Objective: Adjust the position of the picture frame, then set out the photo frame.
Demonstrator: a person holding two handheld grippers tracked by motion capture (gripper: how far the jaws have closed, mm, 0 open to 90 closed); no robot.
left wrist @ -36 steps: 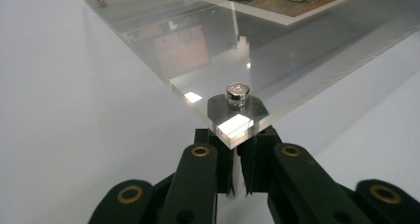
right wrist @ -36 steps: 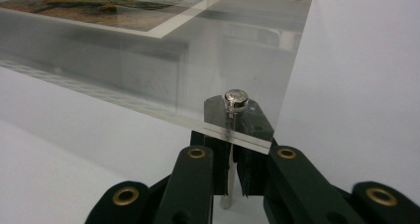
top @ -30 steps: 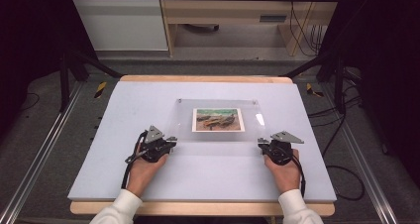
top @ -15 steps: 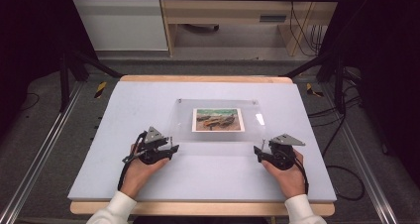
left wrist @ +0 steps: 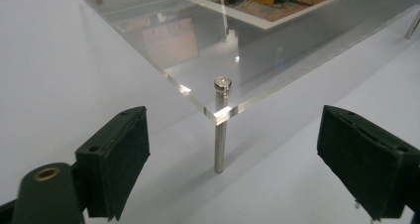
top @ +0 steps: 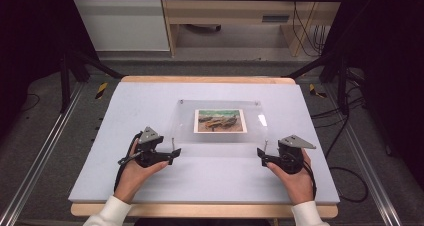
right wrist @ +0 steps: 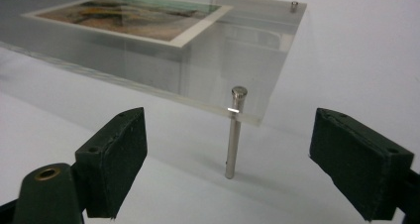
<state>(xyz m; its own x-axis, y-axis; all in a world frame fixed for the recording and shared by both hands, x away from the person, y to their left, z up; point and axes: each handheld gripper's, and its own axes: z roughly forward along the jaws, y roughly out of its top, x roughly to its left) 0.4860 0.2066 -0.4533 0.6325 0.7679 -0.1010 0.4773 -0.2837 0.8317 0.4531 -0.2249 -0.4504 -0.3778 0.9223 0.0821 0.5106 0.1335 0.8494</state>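
While both tools wait by the clear frame point(top: 218, 122):
Left gripper point(left wrist: 233, 159): jaws wide apart, metal pin point(left wrist: 221, 125) between them, untouched.
Right gripper point(right wrist: 230, 159): jaws wide apart, another pin point(right wrist: 234, 132) between them, untouched.

A lab recording bay: black curtains point(top: 30, 46), aluminium frame rails point(top: 35, 166), loose floor cables point(top: 350, 181), padded table point(top: 150, 101).

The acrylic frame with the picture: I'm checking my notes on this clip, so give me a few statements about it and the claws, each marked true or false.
1. The acrylic frame stands raised on metal pins. True.
2. The left claw is shut on the near pin. False: its jaws stand open on either side, apart from it.
3. The right claw is open. True.
4. The picture lies loose on the table beside the frame. False: it sits within the clear frame.
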